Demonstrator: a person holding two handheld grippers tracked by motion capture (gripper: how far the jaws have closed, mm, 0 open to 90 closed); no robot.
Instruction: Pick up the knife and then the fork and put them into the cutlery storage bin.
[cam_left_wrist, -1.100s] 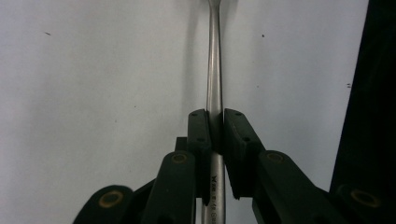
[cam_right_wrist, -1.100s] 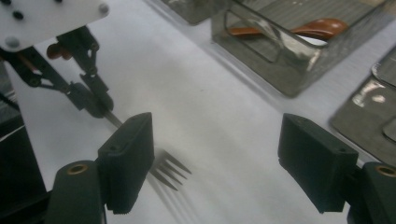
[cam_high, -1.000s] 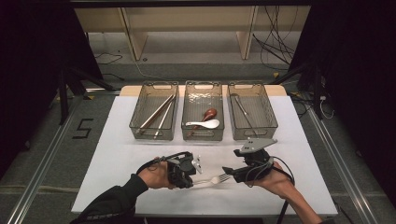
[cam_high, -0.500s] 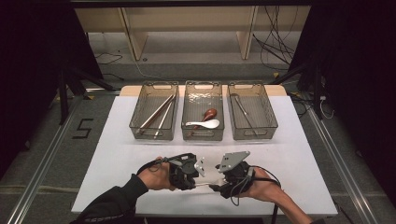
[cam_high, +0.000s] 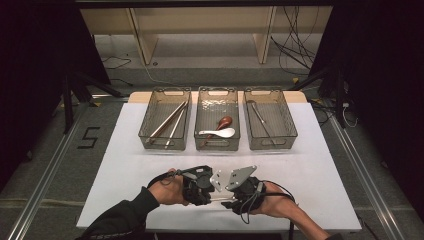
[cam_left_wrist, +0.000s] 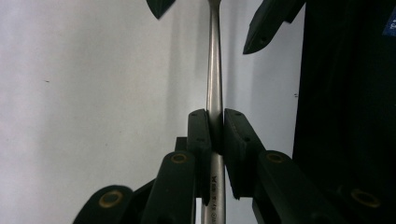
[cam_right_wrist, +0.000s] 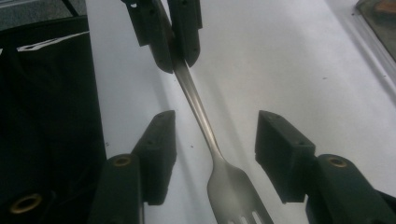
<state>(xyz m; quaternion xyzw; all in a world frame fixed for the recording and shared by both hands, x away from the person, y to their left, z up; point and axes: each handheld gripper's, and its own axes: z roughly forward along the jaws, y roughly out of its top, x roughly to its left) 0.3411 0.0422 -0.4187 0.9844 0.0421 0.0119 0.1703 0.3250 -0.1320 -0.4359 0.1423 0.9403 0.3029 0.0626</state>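
Since a second ago the right tongs (cam_high: 227, 196) have slid left to meet the left tongs (cam_high: 212, 192), jaws just closing around the fork (cam_right_wrist: 205, 123) without touching it. The left tongs clamp its handle. One fork, lying left-right above the near surface (cam_high: 320, 175), tines rightward. Three baskets (cam_high: 218, 92) stand far.

You had open white table (cam_high: 320, 170) on either side of your hands and a bare strip between them and the three baskets (cam_high: 217, 122) that stood in a row across the far side. Close in, room was tight: the left gripper (cam_left_wrist: 214, 128) held the fork (cam_right_wrist: 201, 112) pinched by its handle, and the right gripper (cam_right_wrist: 215, 140), jaws just closing, straddled its neck with clear gaps at both pads. Your dark sleeve (cam_right_wrist: 46, 116) crowded one flank.
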